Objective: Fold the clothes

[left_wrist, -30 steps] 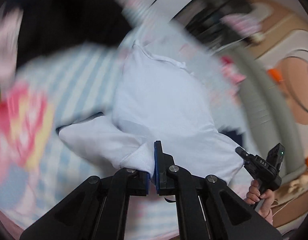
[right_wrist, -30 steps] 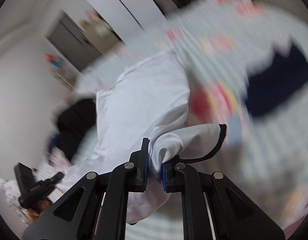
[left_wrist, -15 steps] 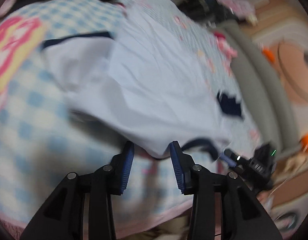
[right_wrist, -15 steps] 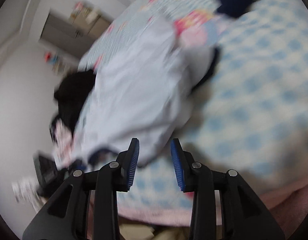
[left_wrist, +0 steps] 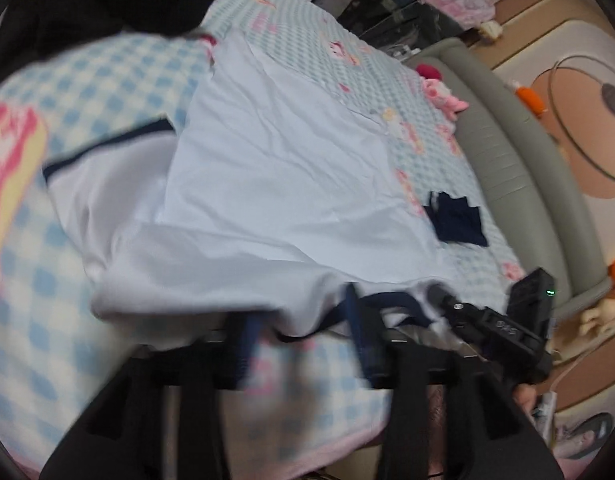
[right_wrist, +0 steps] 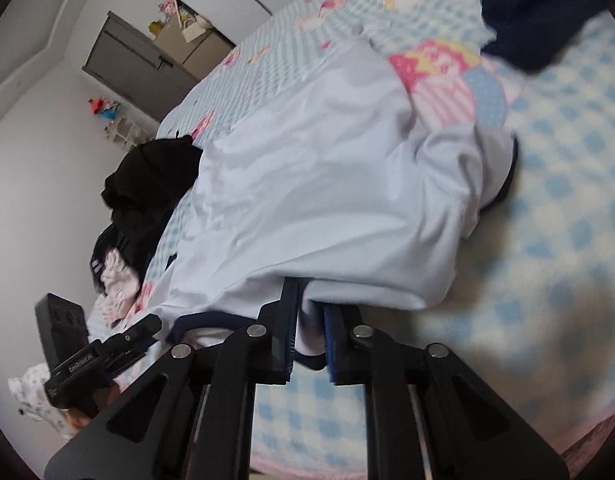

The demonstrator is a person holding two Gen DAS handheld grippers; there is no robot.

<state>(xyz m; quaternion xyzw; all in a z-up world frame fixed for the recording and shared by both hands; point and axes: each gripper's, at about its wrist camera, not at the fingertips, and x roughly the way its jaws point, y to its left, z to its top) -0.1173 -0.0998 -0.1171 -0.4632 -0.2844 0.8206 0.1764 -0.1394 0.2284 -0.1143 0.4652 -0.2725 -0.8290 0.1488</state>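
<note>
Your left gripper [left_wrist: 303, 332] sits at the near edge of the bed, its blue-padded fingers spread wide and blurred, with the hem of the white shirt [left_wrist: 275, 168] draped between and over them; they are released, not pinching cloth. Your right gripper [right_wrist: 309, 328] is at the same near edge, its pads close together with a fold of the shirt's [right_wrist: 315, 184] navy-trimmed hem between them; you cannot tell from here whether they are clamped on it or merely around it. The shirt lies spread across the middle of the blue-and-white checked blanket [left_wrist: 91, 80], one navy-edged sleeve toward the left side, the other bunched toward the right. Farther along the bed, a small navy garment [left_wrist: 457, 220] rests near the right edge, beside the grey padded bed rail [left_wrist: 507, 168]. At the far left corner a heap of black clothing [right_wrist: 147, 184] sits against the shirt's edge. Beyond the bed, in the right wrist view, a grey cabinet [right_wrist: 139, 64] stands against a white wall.
</note>
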